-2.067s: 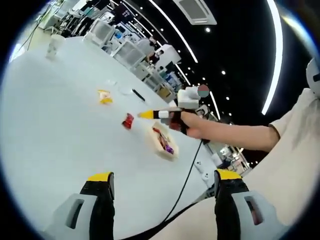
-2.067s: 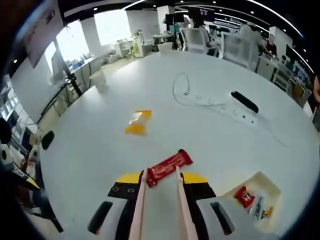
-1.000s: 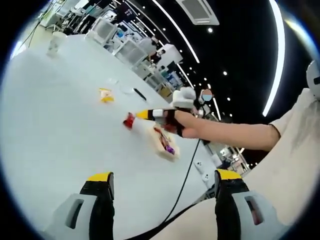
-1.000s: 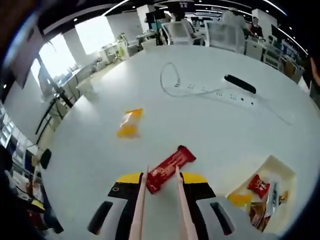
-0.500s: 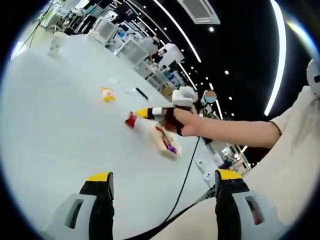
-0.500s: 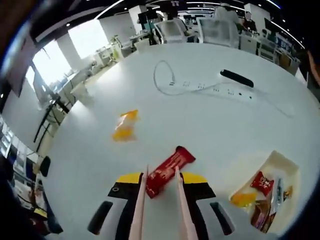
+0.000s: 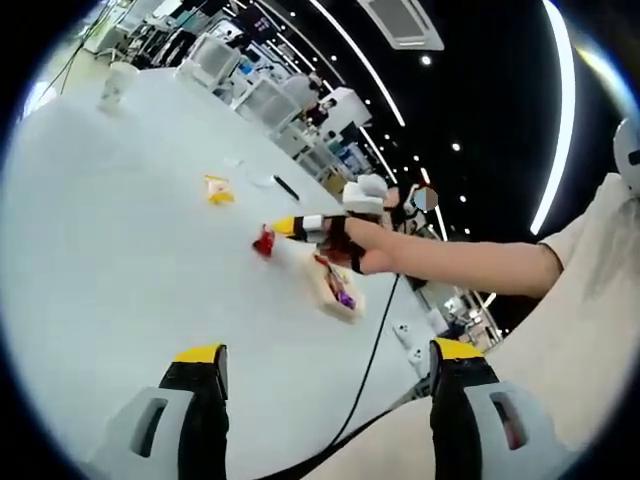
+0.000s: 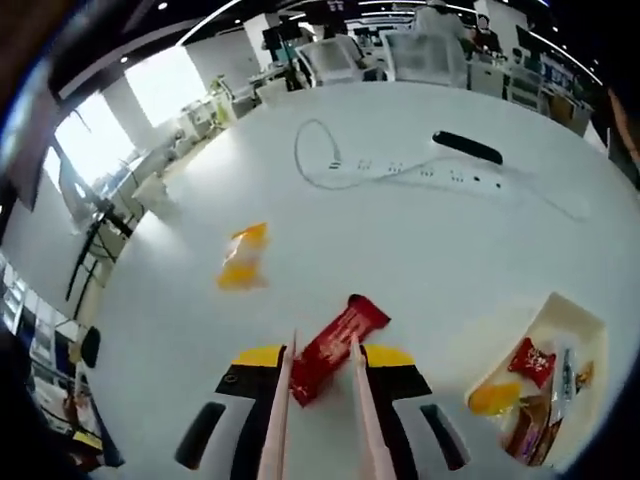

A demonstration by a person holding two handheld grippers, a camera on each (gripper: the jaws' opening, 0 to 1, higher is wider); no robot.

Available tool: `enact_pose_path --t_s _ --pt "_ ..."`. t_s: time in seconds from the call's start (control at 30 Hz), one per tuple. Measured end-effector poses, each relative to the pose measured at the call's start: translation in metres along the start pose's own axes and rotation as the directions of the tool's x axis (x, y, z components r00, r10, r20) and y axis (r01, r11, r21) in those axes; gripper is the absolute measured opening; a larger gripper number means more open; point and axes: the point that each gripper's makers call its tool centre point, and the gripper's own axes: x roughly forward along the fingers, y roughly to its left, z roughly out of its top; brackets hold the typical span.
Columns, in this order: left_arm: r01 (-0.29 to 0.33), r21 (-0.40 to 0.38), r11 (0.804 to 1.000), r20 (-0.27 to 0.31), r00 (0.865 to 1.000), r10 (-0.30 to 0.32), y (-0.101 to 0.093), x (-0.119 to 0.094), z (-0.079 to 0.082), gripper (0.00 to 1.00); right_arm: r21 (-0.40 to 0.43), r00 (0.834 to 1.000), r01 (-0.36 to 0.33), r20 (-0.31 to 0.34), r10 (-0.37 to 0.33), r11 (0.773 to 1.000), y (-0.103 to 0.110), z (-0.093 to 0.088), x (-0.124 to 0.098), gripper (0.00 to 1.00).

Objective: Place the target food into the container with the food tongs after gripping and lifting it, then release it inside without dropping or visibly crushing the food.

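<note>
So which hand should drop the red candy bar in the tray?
Right. Its food tongs already pinch the red candy bar, with the tray close beside. The left gripper hangs open, far back.

I see a smooth, matt white desk (image 8: 420, 260). The red snack bar (image 8: 335, 345) between my pale, matt plastic-looking tongs (image 8: 318, 400) wears a glossy foil wrapper. The yellow packet (image 8: 243, 256) looks like shiny plastic film. Near the desk's edge, the cream container (image 8: 560, 340) seems matt, holding glossy wrapped snacks.
</note>
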Motion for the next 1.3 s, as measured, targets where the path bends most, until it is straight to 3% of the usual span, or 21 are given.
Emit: enact_pose_path --t_s 0.53,1.0,1.3 --pt "0.005 -0.004 1.0 -0.017 1.0 -0.005 0.001 0.006 -0.002 0.82 -0.039 0.998 0.066 0.012 -0.066 0.997 -0.012 0.001 -0.001 0.28" --pt "0.005 -0.007 1.0 -0.029 1.0 -0.005 0.003 0.008 -0.004 0.82 -0.12 0.996 0.077 -0.036 -0.082 0.99 -0.01 -0.004 0.01 0.28" --pt "0.006 -0.019 1.0 -0.024 1.0 -0.006 0.003 0.009 -0.006 0.81 -0.13 0.997 0.056 -0.047 -0.063 0.99 -0.01 -0.004 0.012 0.28"
